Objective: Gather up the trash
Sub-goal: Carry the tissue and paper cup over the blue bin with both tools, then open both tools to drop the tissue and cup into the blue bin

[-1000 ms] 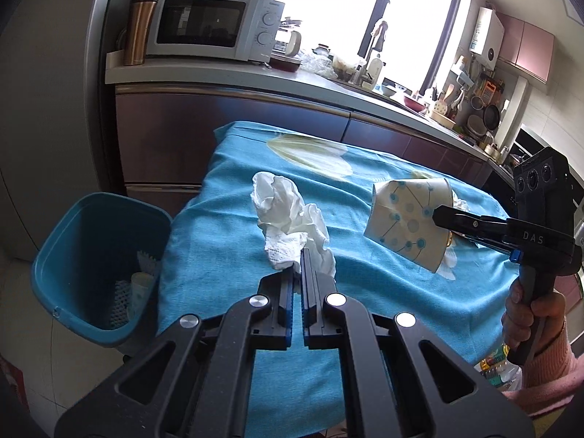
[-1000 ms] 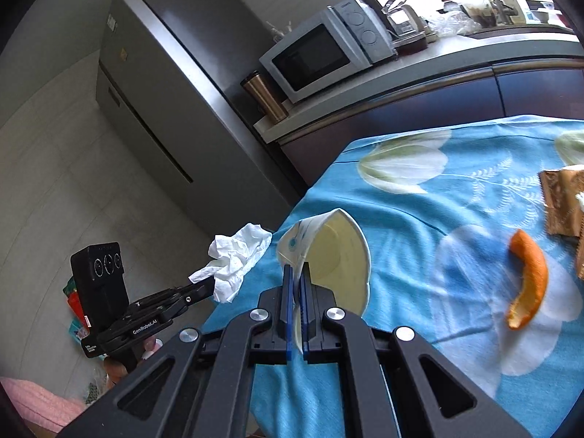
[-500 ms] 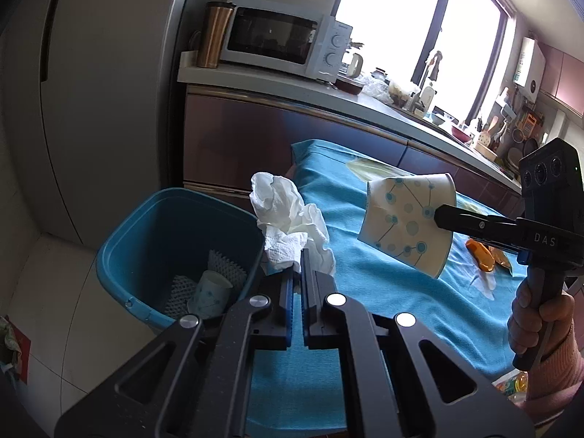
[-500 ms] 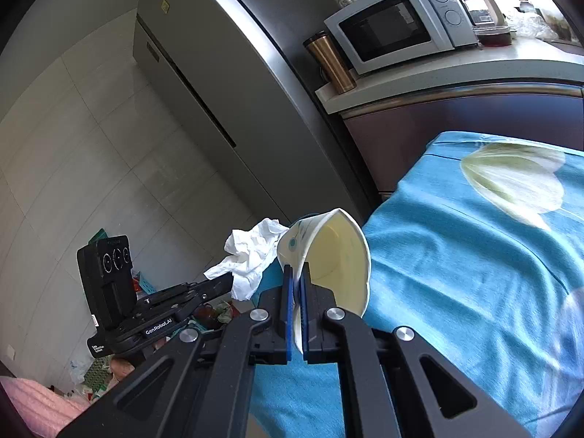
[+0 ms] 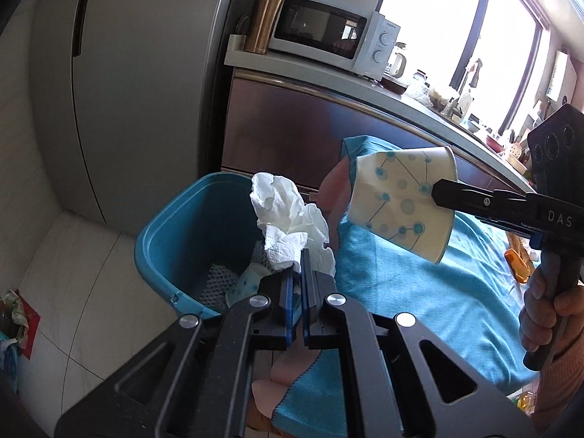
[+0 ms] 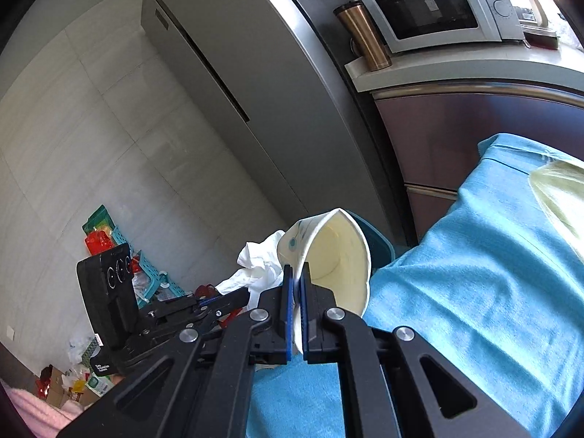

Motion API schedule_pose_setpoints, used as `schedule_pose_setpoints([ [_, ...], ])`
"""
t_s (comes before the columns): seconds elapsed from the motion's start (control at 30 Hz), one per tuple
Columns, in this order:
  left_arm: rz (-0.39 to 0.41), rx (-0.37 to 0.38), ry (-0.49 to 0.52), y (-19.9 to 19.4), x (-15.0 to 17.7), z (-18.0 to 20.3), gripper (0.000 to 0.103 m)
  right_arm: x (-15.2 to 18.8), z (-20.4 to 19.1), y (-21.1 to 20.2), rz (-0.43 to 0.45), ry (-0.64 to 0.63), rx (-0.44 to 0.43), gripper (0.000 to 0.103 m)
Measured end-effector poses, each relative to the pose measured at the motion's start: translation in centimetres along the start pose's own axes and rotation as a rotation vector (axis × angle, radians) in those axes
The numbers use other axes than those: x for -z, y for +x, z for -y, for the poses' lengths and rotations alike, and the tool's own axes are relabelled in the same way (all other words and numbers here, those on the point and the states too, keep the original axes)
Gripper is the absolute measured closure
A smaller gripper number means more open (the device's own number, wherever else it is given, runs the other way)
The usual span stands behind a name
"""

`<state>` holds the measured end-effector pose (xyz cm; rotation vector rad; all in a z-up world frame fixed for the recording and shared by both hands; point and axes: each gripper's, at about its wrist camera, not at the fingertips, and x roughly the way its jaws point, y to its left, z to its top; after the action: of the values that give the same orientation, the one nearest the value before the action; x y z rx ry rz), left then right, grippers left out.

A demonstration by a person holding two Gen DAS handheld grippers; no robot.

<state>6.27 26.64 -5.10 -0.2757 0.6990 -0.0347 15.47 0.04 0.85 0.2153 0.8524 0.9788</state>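
Both pairs of jaws are clenched: the left gripper (image 5: 302, 255) pinches a crumpled tissue (image 5: 290, 224), the right gripper (image 6: 296, 273) pinches the rim of a paper cup (image 6: 330, 255). Both are held in the air at the end of a table under a blue cloth (image 5: 419, 292), the tissue over a blue bin (image 5: 189, 226) that has a cup inside.

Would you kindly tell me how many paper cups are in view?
2: one paper cup pinched by the right gripper beside the table edge, another cup lying in the blue bin. More may be hidden there.
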Motion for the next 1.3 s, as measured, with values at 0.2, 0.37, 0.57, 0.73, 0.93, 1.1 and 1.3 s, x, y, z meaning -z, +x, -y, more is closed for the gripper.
schedule_pose_setpoints([
  [0.2,-0.021,-0.028,-0.020,1.2,0.2,-1.1,0.099,-0.5,-0.3,3.1,-0.050,-0.013,0.006,0.100],
  [0.37,-0.044,-0.058,-0.040,2.7,0.2,-2.1,0.099,-0.7,-0.6,5.8,-0.100,-0.017,0.020,0.100],
  [0.57,-0.077,-0.088,-0.071,4.6,0.5,-3.2,0.099,-0.5,-0.9,8.7,-0.163,-0.031,0.042,0.100],
  [0.73,-0.102,-0.103,-0.097,6.1,0.8,-4.3,0.098,-0.4,-1.1,11.0,-0.207,-0.026,0.053,0.098],
  [0.93,-0.129,-0.114,-0.121,8.0,1.5,-5.0,0.093,0.4,-1.3,12.3,-0.242,-0.017,0.078,0.093],
  [1.1,-0.130,-0.120,-0.130,8.2,2.0,-5.0,0.093,0.9,-0.7,11.7,-0.237,-0.008,0.080,0.092],
  [1.3,-0.091,-0.109,-0.112,6.6,2.2,-4.2,0.087,1.3,-0.1,9.0,-0.191,-0.007,0.076,0.089],
])
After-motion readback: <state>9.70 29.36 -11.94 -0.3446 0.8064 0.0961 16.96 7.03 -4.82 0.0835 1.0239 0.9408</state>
